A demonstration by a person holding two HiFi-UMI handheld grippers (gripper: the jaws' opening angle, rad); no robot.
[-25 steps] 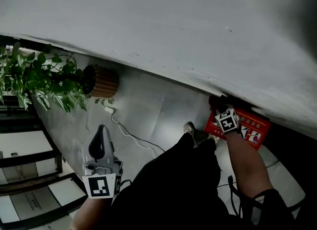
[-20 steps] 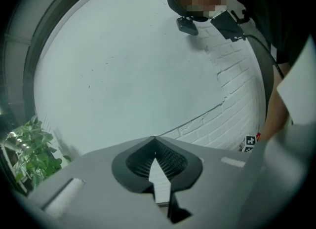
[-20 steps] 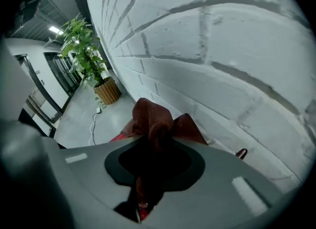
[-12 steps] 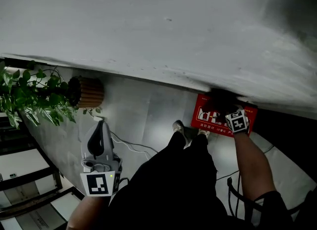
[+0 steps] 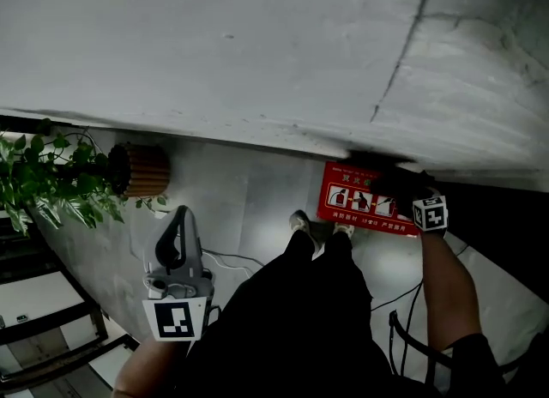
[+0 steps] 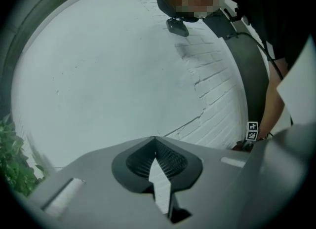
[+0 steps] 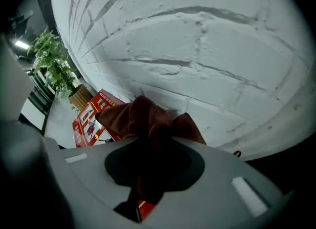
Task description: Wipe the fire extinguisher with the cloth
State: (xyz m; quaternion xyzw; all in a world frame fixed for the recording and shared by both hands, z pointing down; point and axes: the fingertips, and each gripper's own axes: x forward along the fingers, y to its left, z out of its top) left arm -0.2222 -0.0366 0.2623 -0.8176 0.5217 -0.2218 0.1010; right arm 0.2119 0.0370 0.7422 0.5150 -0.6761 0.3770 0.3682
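A red fire extinguisher box with pictograms stands on the floor against the white wall. My right gripper is at the box's top right edge, shut on a bunched dark brown-red cloth. In the right gripper view the cloth fills the jaws and hides the fingertips of the right gripper, with the red box beyond at the left. My left gripper hangs at the lower left, far from the box. In its own view the left gripper has its tips touching with nothing between them.
A leafy plant in a ribbed brown pot stands at the left by the wall. A white cable runs over the floor. The person's shoes are just left of the box. Dark shelving is at the lower left.
My right gripper has carried the cloth rightward along the top of the red box. The left gripper has stayed near the lower left.
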